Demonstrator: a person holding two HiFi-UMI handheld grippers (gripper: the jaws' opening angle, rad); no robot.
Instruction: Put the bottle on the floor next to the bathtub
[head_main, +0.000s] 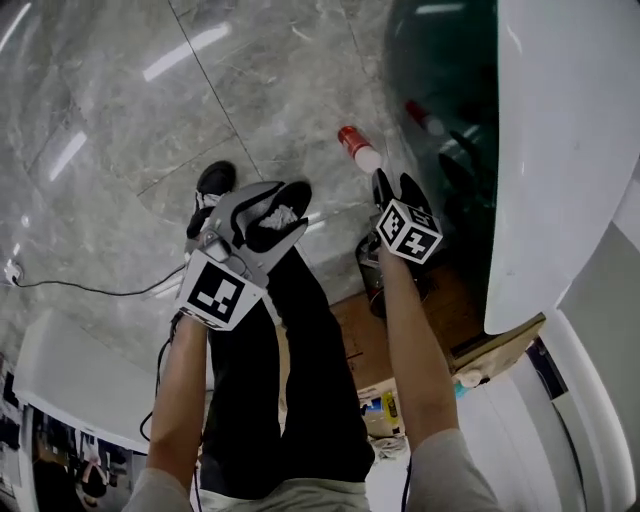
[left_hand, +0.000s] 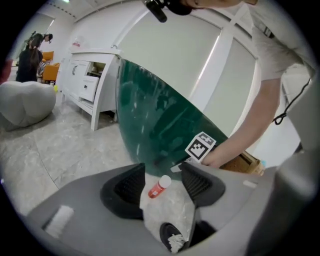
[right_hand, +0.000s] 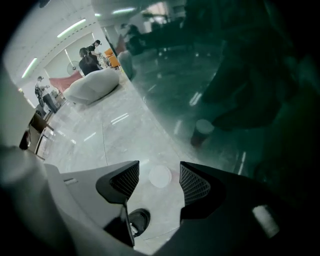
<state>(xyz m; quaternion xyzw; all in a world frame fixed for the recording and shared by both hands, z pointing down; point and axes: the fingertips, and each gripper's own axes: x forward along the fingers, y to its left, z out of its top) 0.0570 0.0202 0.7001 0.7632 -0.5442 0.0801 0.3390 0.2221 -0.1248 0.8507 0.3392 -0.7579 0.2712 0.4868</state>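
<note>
A red bottle (head_main: 357, 147) with a white cap is standing upright on the grey marble floor (head_main: 120, 110). It is sitting just beside the dark green bathtub (head_main: 440, 90), whose glossy wall is rising at the bottle's 3 o'clock in the head view.

The right gripper (head_main: 395, 186) is hovering at the bottle's 5 o'clock and pointing steeply down. Its jaws are hanging released and gripping nothing. In the right gripper view the white cap is showing from above in the gap between the two black pads (right_hand: 195, 184), clear of both. The bottle's reflection (right_hand: 202, 132) is glinting in the tub wall at the cap's 1 o'clock.

The left gripper (head_main: 265, 215) is floating at the right one's 8 o'clock, jaws likewise spread wide and holding nothing. In the left gripper view the bottle is appearing on the floor well beyond the gap, with the right gripper's marker cube (left_hand: 201, 146) at its 1 o'clock.

The person's two dark shoes (head_main: 215, 183) are planted on the tiles around the left gripper. A thin cable (head_main: 90, 289) is trailing across the floor at 9 o'clock. A white cabinet (left_hand: 90, 75) is standing at the far end of the tub.
</note>
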